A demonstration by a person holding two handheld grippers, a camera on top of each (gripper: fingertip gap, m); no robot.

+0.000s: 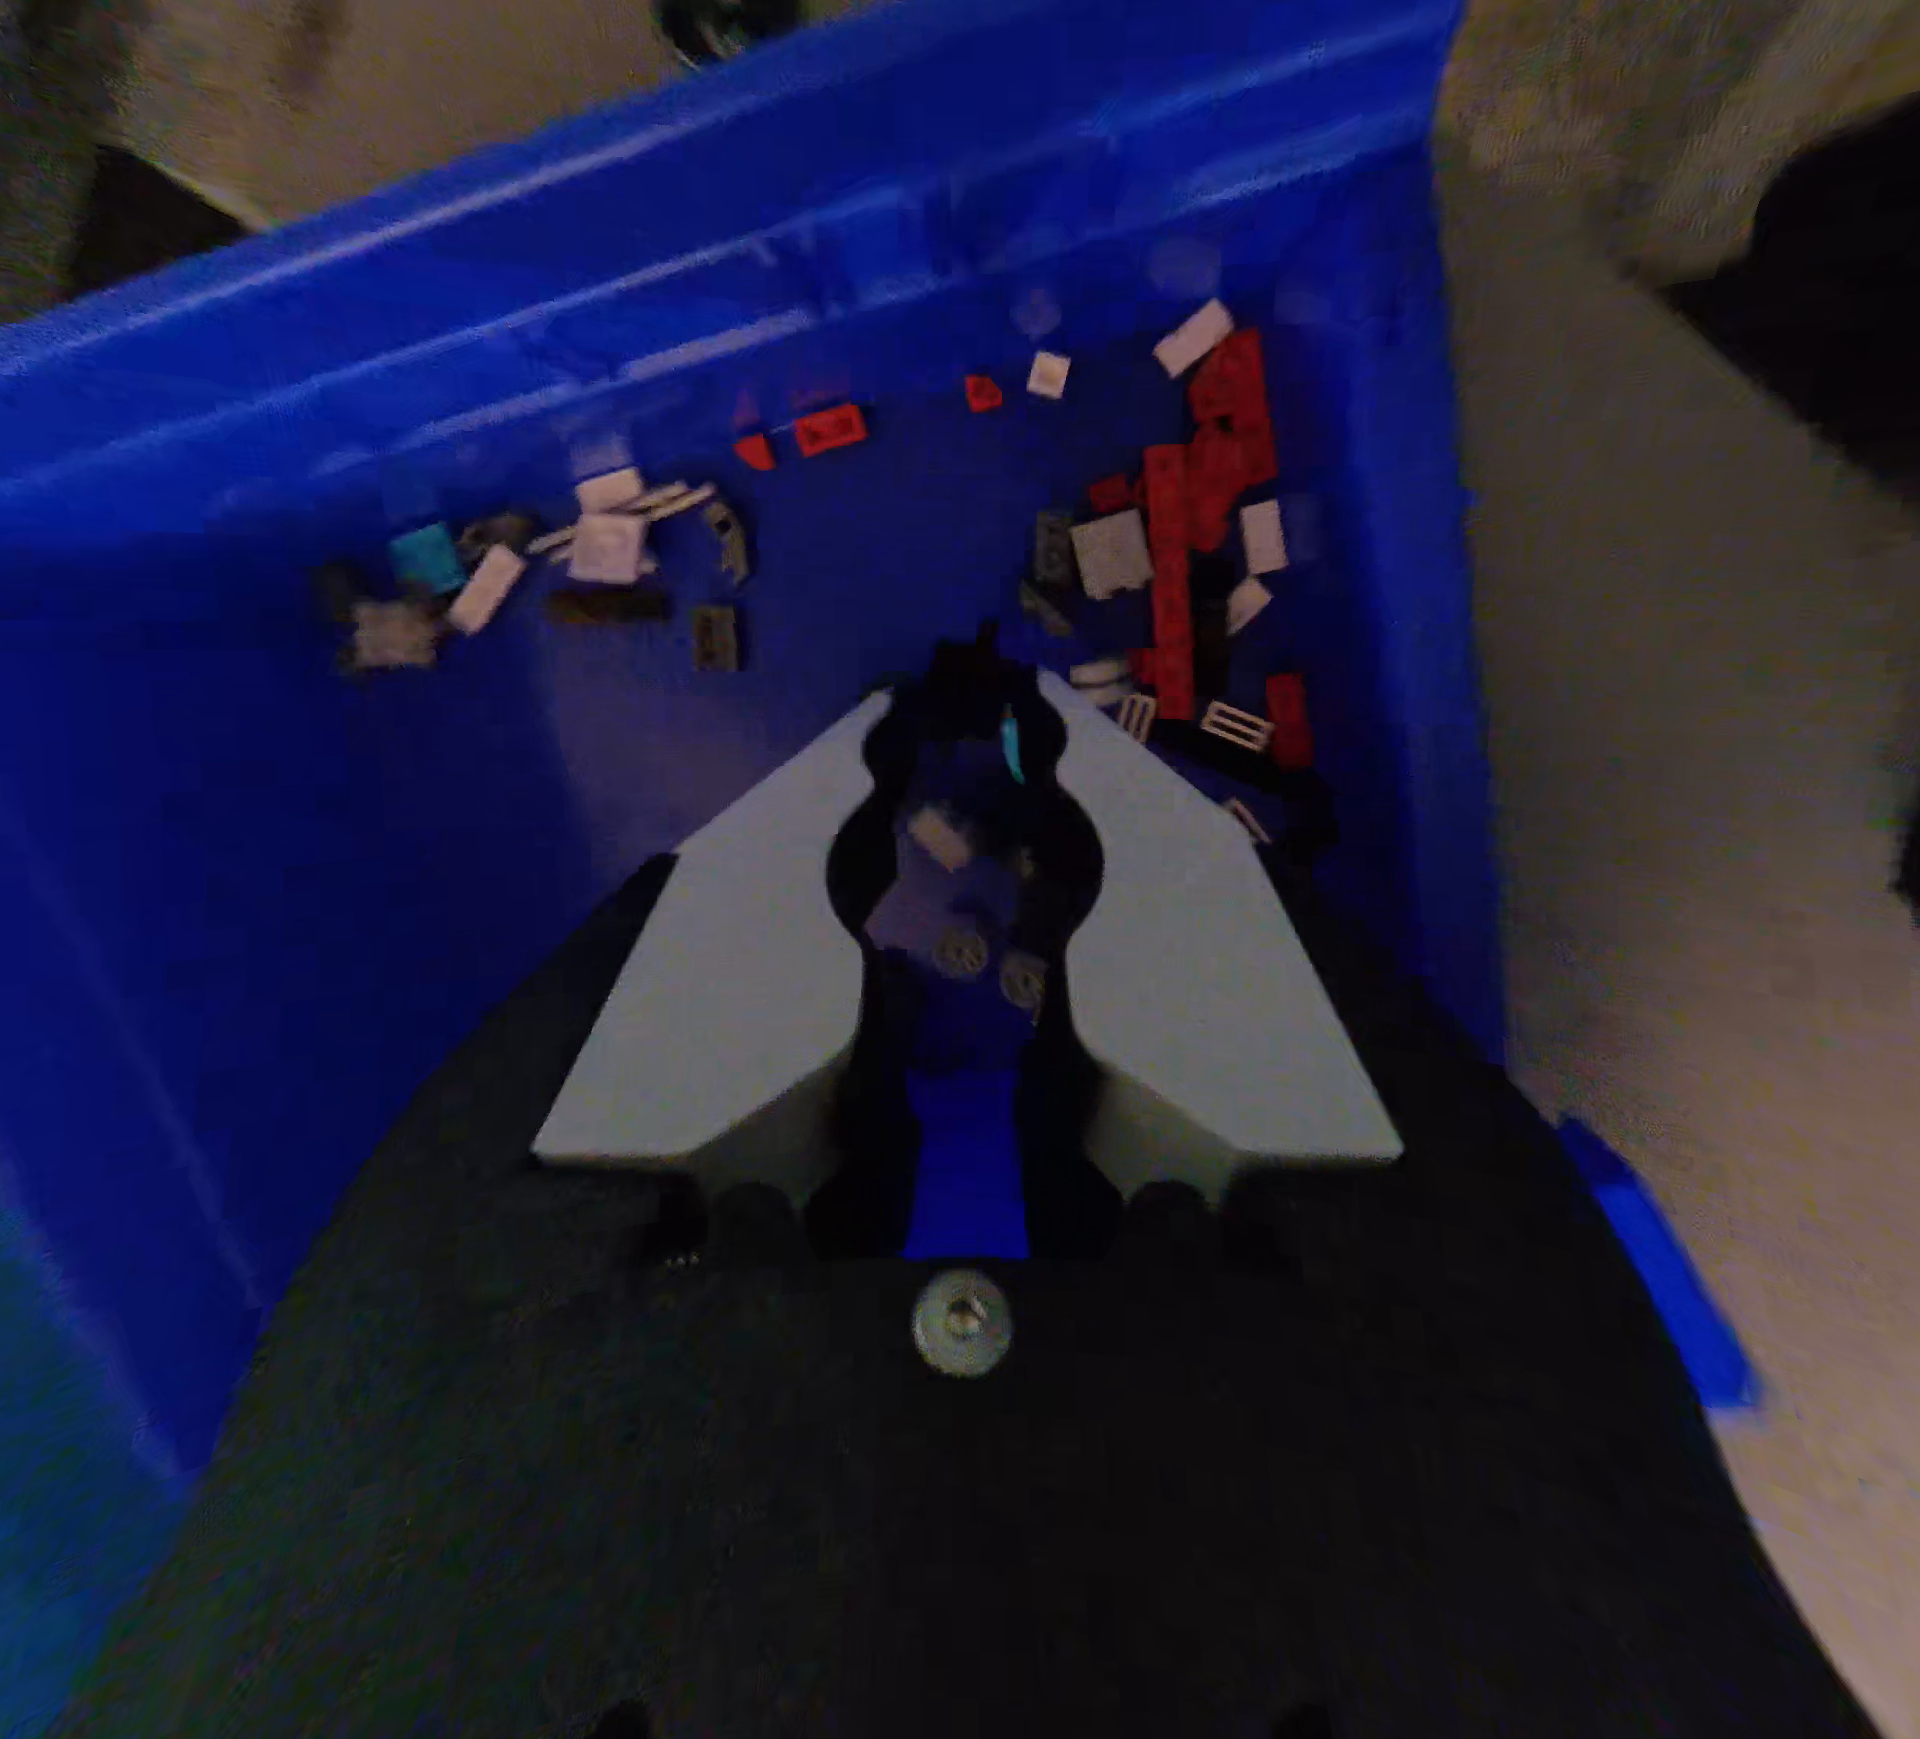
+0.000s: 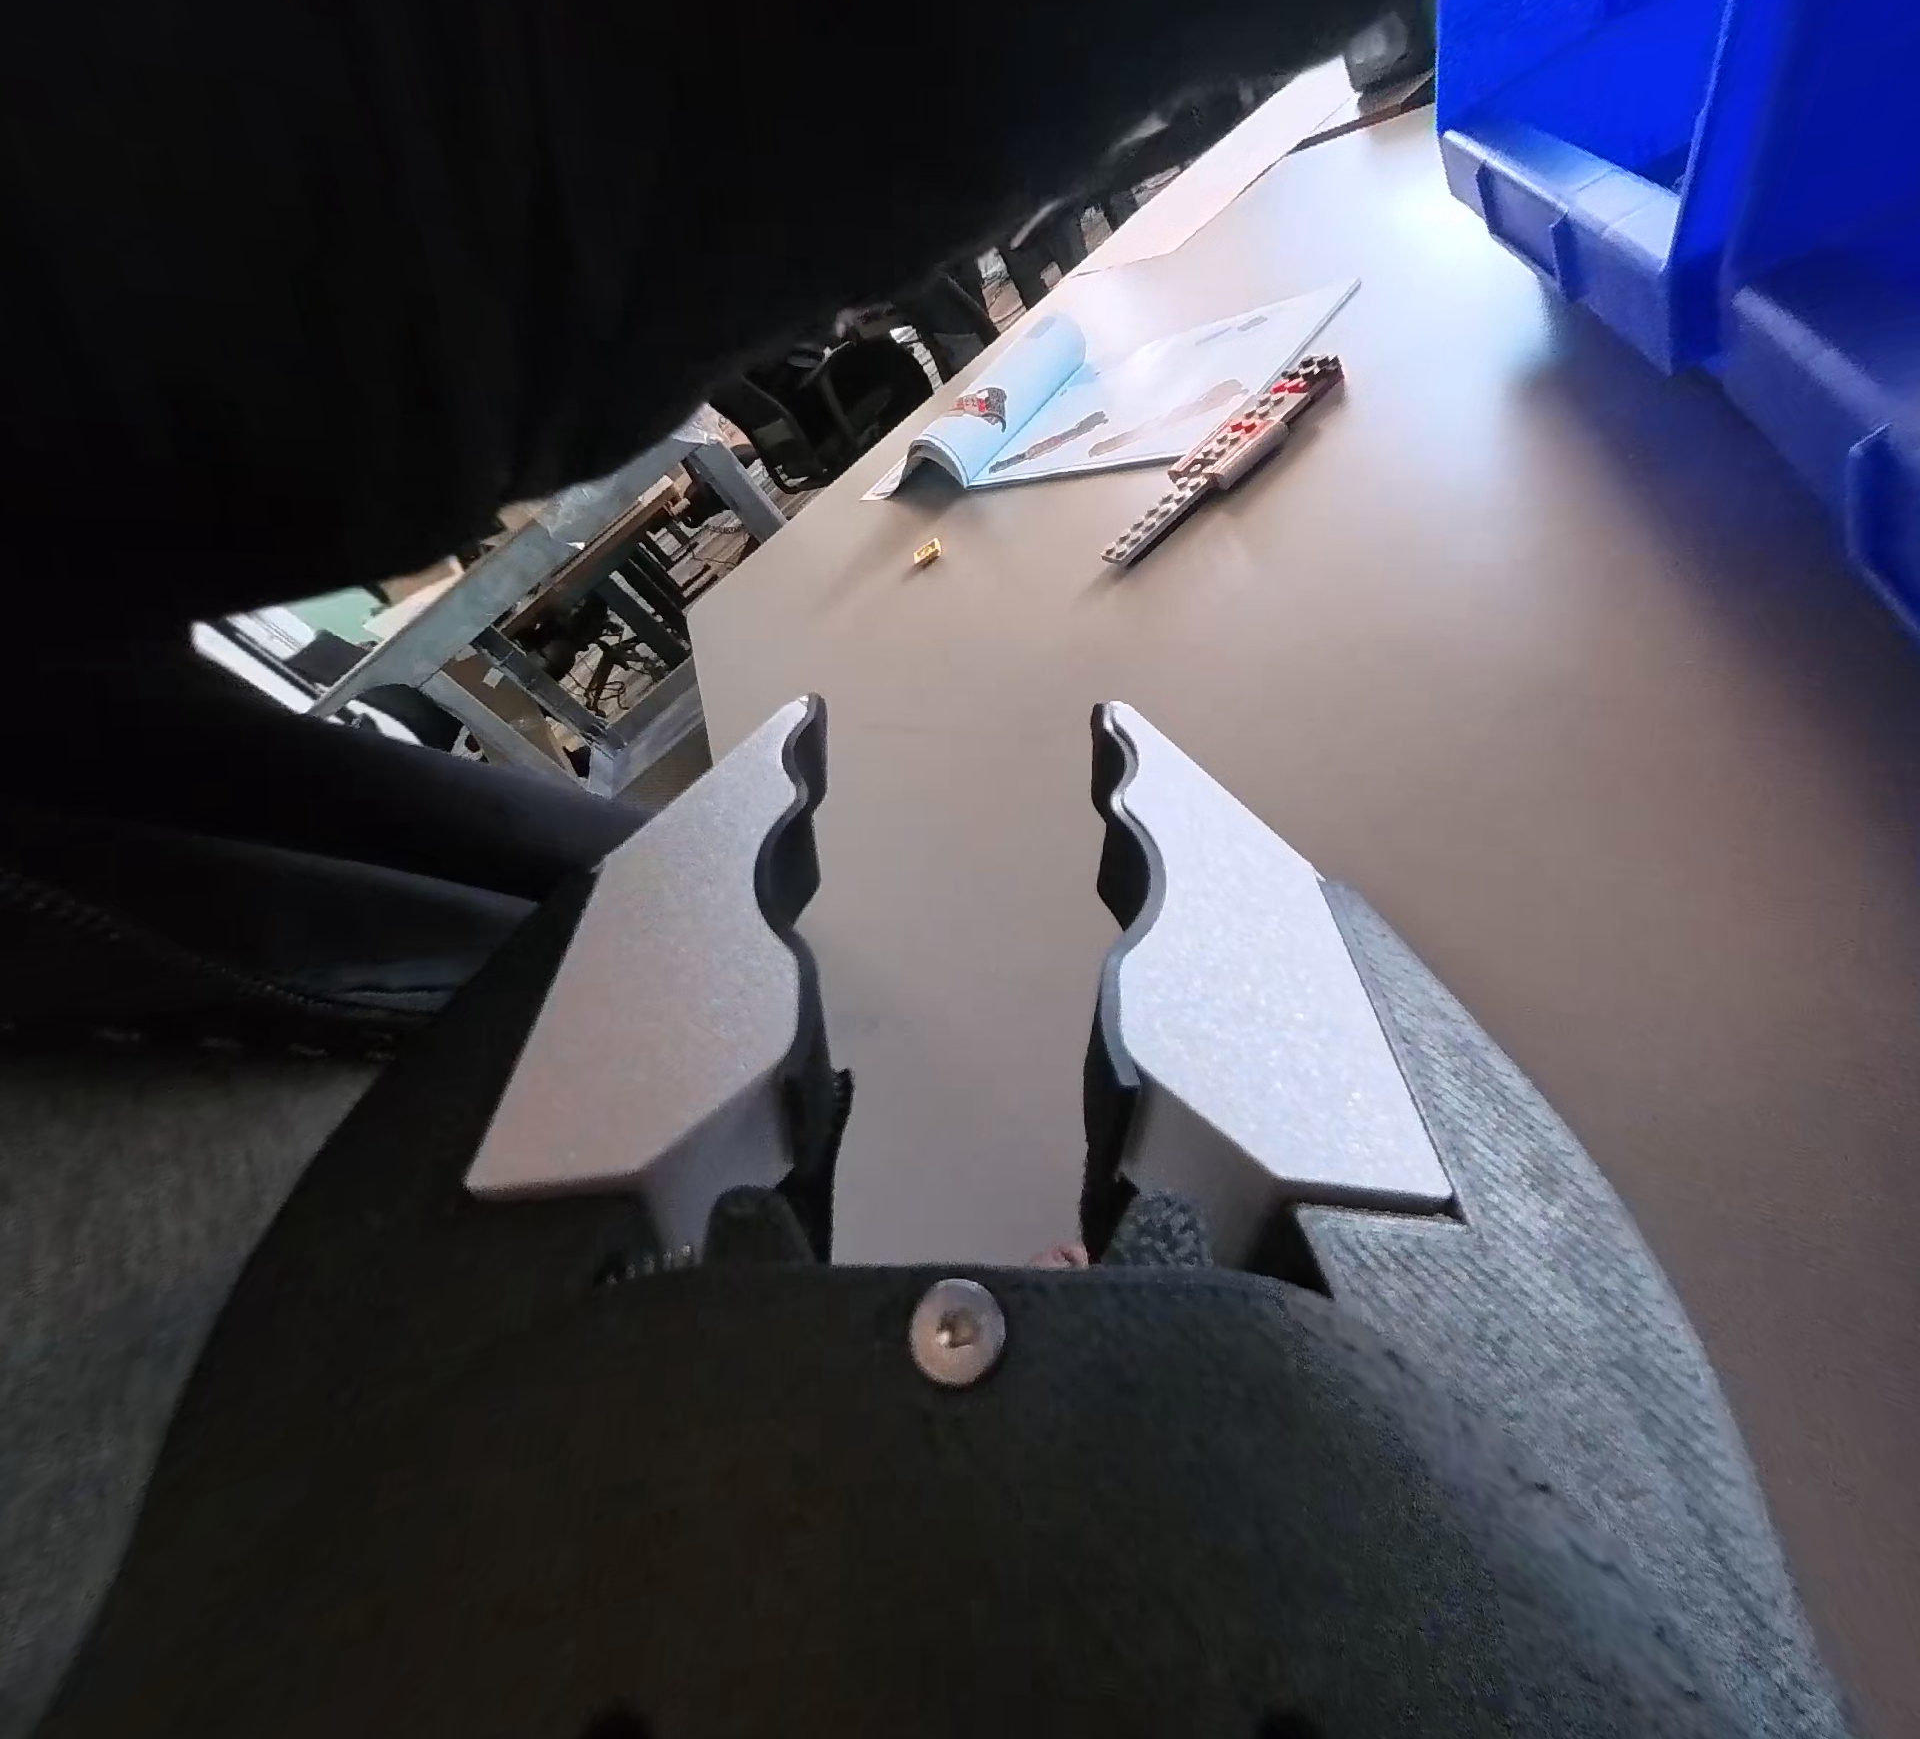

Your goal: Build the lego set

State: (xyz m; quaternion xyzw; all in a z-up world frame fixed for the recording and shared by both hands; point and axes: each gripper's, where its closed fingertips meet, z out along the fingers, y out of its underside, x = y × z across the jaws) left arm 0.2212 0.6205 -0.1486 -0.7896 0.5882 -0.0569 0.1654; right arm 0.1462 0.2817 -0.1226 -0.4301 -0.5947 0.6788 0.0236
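Left wrist view: the left hand-held gripper (image 1: 961, 702) reaches down into the blue bin (image 1: 312, 754). Its grey fingers (image 1: 748, 941) converge at the tips, where a small dark piece (image 1: 961, 681) sits between them; the picture is blurred, and whether the tips actually pinch it cannot be told. A thin teal sliver (image 1: 1013, 749) shows just behind the tips. On the bin floor beyond, loose bricks lie in groups: a cluster of red plates (image 1: 1195, 546) mixed with white and black parts to the right near the bin wall, a scatter of white tiles (image 1: 608, 536) with grey parts and one teal brick (image 1: 426, 557) to the left, and a few small red pieces (image 1: 831, 432) farther back along the far wall.

Right wrist view: the right hand-held gripper (image 2: 961, 733) hovers low over the grey counter (image 2: 1351, 806) with its fingers (image 2: 686, 962) spread wide and nothing between them. Farther on, a small yellow piece (image 2: 928, 554) lies alone on the counter. Beyond it rests the partly built lego assembly (image 2: 1221, 468), a long dark grey plate carrying red and light grey parts, touching the near edge of an open instruction booklet (image 2: 1101, 401). The blue bin (image 2: 1683, 131) stands at the right edge. A dark garment (image 2: 416, 131) fills the upper left.
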